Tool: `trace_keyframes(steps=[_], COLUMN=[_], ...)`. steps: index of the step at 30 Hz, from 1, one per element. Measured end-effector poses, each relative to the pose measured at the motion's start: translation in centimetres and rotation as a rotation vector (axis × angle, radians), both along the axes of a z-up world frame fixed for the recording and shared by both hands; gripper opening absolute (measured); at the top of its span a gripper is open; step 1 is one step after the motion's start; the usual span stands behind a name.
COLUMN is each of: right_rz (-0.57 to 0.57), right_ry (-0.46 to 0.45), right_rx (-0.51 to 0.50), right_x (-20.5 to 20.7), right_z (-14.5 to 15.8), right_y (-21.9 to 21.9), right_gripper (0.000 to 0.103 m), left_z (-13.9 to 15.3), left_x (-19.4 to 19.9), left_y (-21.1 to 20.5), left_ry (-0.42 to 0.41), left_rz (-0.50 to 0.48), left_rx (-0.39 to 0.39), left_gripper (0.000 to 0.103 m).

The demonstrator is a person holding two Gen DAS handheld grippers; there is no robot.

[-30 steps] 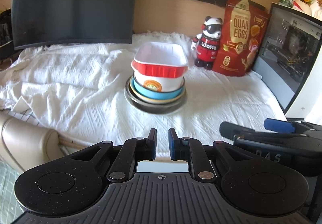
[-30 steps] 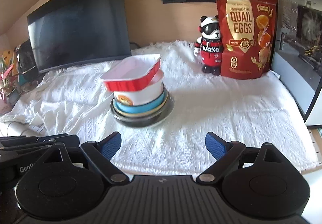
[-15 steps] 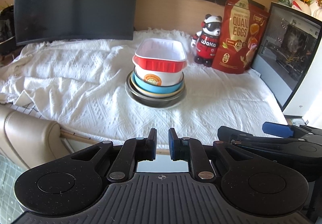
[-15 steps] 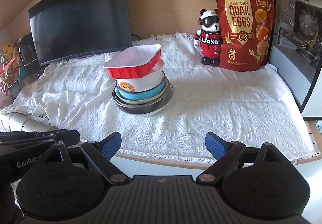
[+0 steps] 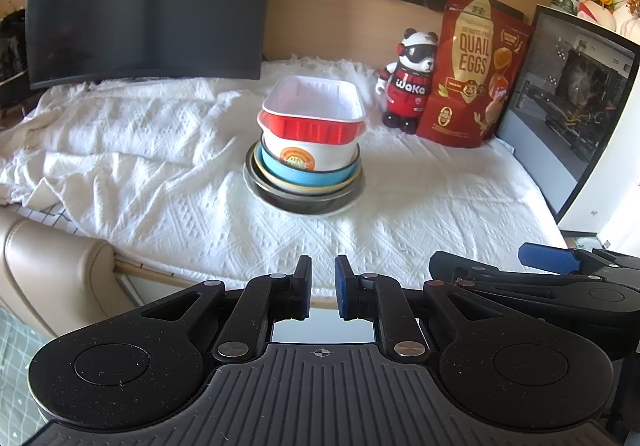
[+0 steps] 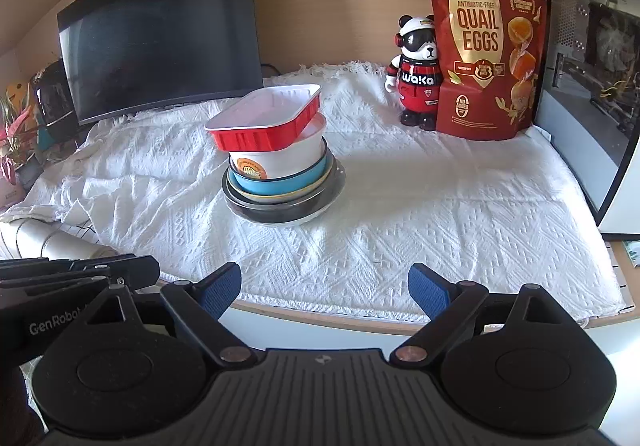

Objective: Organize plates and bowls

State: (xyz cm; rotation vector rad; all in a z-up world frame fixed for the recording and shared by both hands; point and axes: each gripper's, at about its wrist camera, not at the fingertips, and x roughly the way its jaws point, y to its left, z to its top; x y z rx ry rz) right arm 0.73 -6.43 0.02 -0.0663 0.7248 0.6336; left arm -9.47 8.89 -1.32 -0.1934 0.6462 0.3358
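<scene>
Stack (image 5: pixel 306 161) of nested dishes stands near the middle of the surface (image 5: pixel 420 221), on a white textured cloth (image 5: pixel 160 181). From the bottom up it consists of a wide dark metal bowl (image 6: pixel 280 211), a cream-rimmed dish, a blue bowl (image 6: pixel 276 185), a white bowl with an orange emblem (image 6: pixel 280 161), and a red rectangular tray (image 6: pixel 266 119) with a white interior. The tray sits tilted and overhangs the round bowl below it toward the left in the right wrist view; it does not nest.

Far right of the stack, well apart from it, stand a panda figure (image 6: pixel 418 83) and a red quail-egg pouch (image 6: pixel 486 53). A dark monitor (image 5: pixel 148 1) occupies the far left, and a glass-sided computer case (image 6: pixel 592 77) stands at the right edge.

The left tool (image 5: pixel 321 288) hangs at the near edge of the surface with its jaws drawn narrow and nothing between them. The right tool (image 6: pixel 324 292) hangs beside it, jaws spread wide and empty. Neither touches the stack.

Judged from this layout, stacking appears complete or nearly so, and both tools stand clear. If a further move is required, it calls for seating the tilted tray: approach with the wide right tool, grip one rim, and level or centre the tray without pushing the bowls beneath. The overhang makes the tray the item most likely to slide.
</scene>
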Motion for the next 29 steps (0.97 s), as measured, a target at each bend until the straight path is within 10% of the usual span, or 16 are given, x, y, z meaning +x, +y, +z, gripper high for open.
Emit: trace_keyframes(steps=[29], right_rz=[-0.014], right_ry=[-0.010], right_rx=[-0.022], right_x=[-0.4], right_z=[0.2], right_y=[1.1], right_gripper=[0.091], left_z=[-0.7], left_x=[0.0], left_y=[1.0], left_ry=[-0.006], left_rz=[-0.003], left_rx=[-0.014], left_gripper=[0.015])
